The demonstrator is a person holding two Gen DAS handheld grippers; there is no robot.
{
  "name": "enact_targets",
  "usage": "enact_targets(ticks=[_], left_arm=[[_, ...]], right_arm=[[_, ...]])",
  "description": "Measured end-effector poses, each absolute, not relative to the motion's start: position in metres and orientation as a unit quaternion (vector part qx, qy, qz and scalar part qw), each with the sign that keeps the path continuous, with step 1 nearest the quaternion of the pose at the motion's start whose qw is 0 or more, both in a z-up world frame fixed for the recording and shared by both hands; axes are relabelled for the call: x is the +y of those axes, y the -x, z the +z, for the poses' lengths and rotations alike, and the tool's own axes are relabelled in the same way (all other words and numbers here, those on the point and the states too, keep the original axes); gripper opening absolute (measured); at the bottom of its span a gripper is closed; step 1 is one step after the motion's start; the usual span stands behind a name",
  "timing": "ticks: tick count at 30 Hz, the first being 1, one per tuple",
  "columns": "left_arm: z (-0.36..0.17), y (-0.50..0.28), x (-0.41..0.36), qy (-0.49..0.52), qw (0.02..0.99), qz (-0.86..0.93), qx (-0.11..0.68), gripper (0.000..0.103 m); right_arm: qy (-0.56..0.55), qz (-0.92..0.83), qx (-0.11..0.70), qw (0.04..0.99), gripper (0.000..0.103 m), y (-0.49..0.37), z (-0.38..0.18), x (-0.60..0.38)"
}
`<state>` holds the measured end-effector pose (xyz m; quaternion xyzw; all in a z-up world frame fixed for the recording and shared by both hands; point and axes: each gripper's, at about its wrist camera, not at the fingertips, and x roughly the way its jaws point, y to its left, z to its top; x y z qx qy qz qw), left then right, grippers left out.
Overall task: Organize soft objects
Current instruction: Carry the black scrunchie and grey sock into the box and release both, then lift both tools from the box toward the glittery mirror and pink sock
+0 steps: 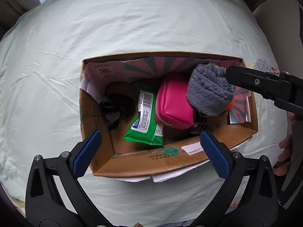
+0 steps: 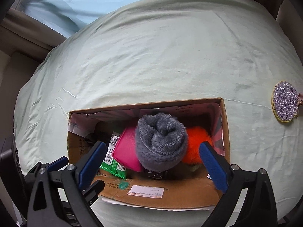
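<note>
Both claws stand wide open, holding nothing: the left claw [image 1: 149, 151] over the near wall of the cardboard box [image 1: 151, 158], the right claw [image 2: 153, 162] above a rolled grey fleece [image 2: 161, 141]. That roll rests in the box on a pink pouch [image 1: 173, 102], beside green wipes [image 1: 144, 121] and an orange fuzzy thing [image 2: 197, 147].

The left claw [image 1: 149, 151] and the right claw [image 2: 151, 162] both hang downward, blue-padded fingers spread wide apart.

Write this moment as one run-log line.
left gripper open | right gripper open around grey fuzzy roll | roll inside cardboard box
</note>
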<state>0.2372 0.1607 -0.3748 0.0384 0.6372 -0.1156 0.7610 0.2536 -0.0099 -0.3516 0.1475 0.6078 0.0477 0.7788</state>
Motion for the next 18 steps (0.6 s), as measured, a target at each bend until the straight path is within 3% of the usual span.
enact_targets(ticks=[18], left_arm=[[-0.279, -0.184, 0.172, -0.044, 0.822, -0.111, 0.557, 0.103]], right_arm=[[-0.106, 0.055, 0.539, 0.834, 0.098, -0.190, -0.256, 0.002]])
